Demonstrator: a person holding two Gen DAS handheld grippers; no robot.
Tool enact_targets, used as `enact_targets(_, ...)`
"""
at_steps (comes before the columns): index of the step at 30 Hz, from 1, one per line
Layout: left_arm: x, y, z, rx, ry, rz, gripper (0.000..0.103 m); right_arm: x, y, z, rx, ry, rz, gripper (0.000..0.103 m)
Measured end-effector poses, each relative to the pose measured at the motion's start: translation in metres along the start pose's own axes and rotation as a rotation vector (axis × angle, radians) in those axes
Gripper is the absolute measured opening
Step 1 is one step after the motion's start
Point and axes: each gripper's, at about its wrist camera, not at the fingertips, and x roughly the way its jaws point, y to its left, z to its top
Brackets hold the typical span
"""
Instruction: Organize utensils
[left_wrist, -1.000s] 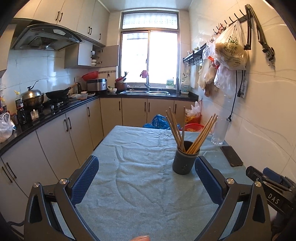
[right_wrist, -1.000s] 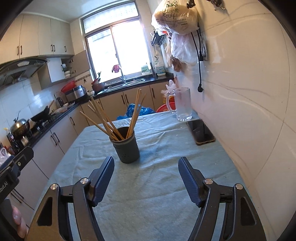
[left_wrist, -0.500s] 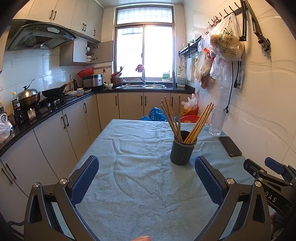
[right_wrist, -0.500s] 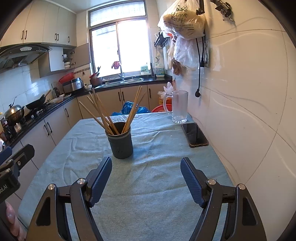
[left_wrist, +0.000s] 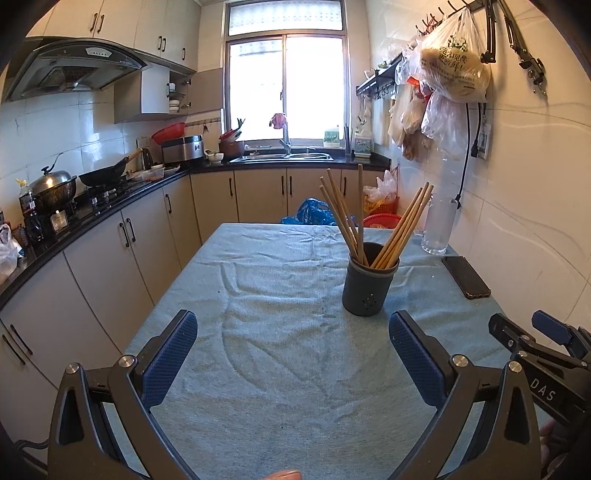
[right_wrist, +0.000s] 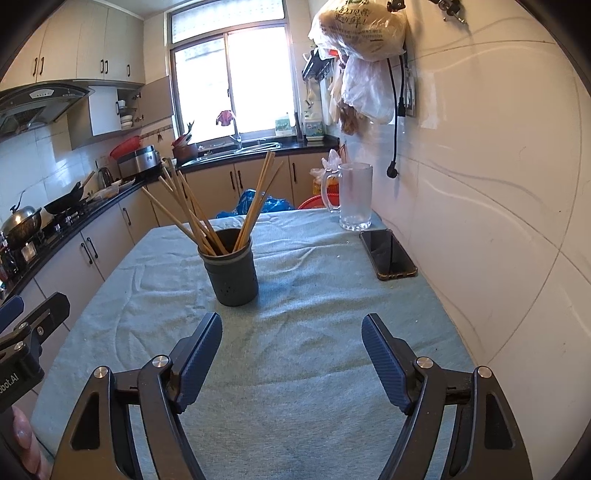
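Observation:
A dark grey holder (left_wrist: 366, 284) stands upright on the table with several wooden chopsticks (left_wrist: 400, 229) fanned out of it. It also shows in the right wrist view (right_wrist: 231, 273), with the chopsticks (right_wrist: 184, 214) leaning left and right. My left gripper (left_wrist: 293, 328) is open and empty, low over the cloth, with the holder ahead and to its right. My right gripper (right_wrist: 291, 332) is open and empty, with the holder ahead and slightly left. The right gripper's body (left_wrist: 535, 354) shows at the left wrist view's right edge.
A teal cloth (left_wrist: 280, 332) covers the table. A glass mug (right_wrist: 352, 197) and a black phone (right_wrist: 388, 254) lie at the far right by the tiled wall. Kitchen counters run along the left; plastic bags (right_wrist: 358, 33) hang above the right side.
Both grippers have drawn back and tilted slightly, so the holder sits a little farther ahead. Nothing on the table has moved. Both jaws stay open.

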Motion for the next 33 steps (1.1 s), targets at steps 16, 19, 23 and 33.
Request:
enact_targets(16, 0.026, -0.004, -0.008, 0.02, 0.075, -0.017, 0.103, 0.019, 0.001, -0.007, -0.003, 0.041, -0.014, 0.083)
enact_targets(19, 0.029, -0.005, -0.009, 0.019, 0.084, -0.018, 0.103, 0.022, 0.0, -0.008, -0.001, 0.047, -0.017, 0.083)
enact_targets(23, 0.034, -0.003, -0.011, 0.011, 0.099, -0.022, 0.103, 0.026, -0.001, -0.008, 0.001, 0.054, -0.019, 0.083)
enact_targets(33, 0.041, -0.003, -0.015, 0.005, 0.131, -0.024, 0.103, 0.031, 0.001, -0.012, -0.007, 0.071, -0.019, 0.083)
